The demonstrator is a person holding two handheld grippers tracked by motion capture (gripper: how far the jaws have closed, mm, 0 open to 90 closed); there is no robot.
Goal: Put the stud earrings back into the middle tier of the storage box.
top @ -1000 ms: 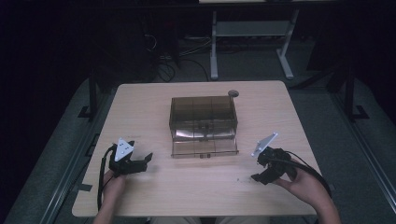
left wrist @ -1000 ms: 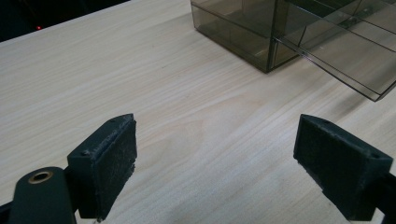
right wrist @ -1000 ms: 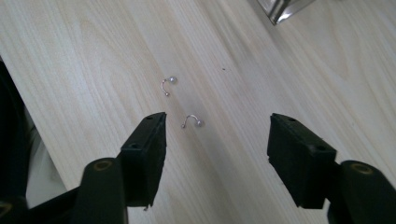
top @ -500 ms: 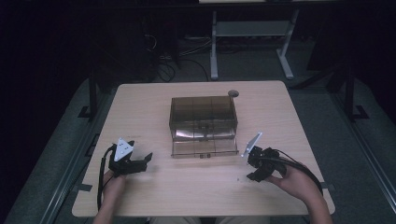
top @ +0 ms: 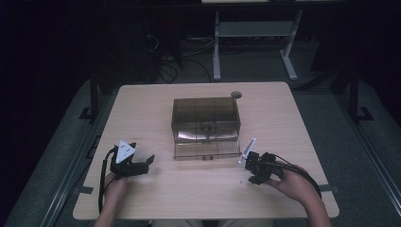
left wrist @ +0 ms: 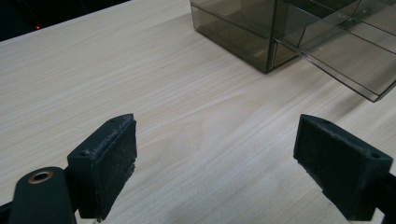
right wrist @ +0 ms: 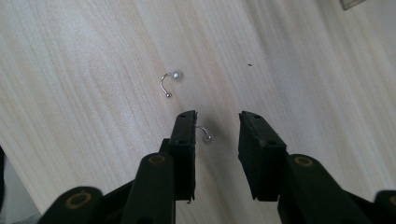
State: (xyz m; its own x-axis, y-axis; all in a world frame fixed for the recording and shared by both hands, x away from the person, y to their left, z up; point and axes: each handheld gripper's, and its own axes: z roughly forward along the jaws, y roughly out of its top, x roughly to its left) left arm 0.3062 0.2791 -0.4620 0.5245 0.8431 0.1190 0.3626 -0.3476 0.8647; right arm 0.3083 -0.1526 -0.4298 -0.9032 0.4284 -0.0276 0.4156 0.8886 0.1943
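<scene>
The wooden table [top: 142,109] has lots of bare room on the left, the right and along the near edge. A see-through brown plastic box [top: 206,119] sits in the middle, a little toward the far side. Its low drawer [top: 206,150] sticks out toward the person. A small round grey thing [top: 236,95] lies by the far edge.

The right gripper [right wrist: 217,133] is low over the table, just to the near right of the drawer. Its jaws have just been closing and now stand part way open. A tiny earring [right wrist: 204,134] lies on the wood between them, next to the left pad. The pads are not squeezing it. A second earring [right wrist: 169,83] lies a bit farther off, apart from the jaws. Both are thin, bent silver wires with a little shiny ball on the end.

The left gripper [left wrist: 215,154] is near the left side of the table, well away from the box. Its jaws are wide open with nothing but bare wood between them. Its pads [left wrist: 119,156] are black and rough. The wood is pale and smooth, with fine lines running through it.
</scene>
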